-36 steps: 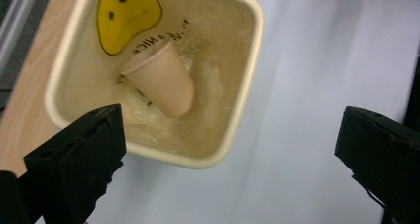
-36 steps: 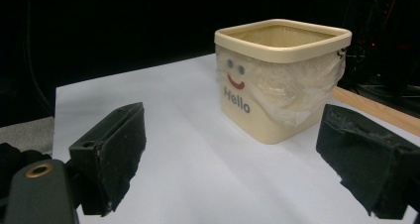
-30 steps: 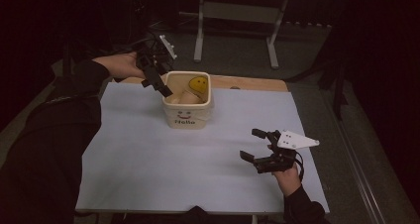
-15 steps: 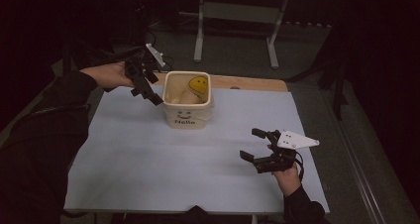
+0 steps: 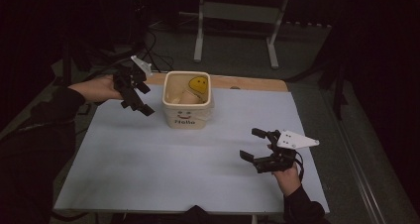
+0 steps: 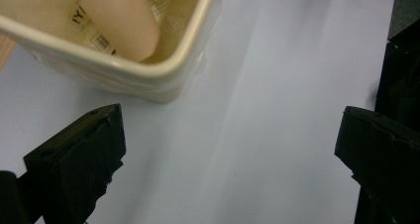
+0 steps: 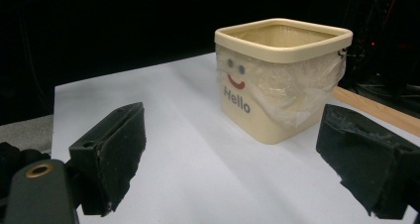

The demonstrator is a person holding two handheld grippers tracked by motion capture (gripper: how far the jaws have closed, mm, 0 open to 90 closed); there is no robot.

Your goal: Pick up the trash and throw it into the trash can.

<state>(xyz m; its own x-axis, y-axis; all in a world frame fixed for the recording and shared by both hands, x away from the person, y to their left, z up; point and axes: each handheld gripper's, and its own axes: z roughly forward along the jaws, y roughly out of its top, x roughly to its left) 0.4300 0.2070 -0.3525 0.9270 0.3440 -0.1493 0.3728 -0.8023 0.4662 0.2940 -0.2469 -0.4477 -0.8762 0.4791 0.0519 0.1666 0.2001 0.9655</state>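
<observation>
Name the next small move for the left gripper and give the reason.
Probably bring the left gripper back over the cream bin and lower it inside: its jaws are open and empty beside the bin, and the yellow smiley toy and a beige item lie within.

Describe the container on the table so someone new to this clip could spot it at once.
On the white table, look toward the far edge, near the middle. There stands a cream square bin, with a clear plastic liner folded over its rim. A smiley face and the word "Hello" on its front set it apart; the left hand-held gripper hovers just beside it.
</observation>
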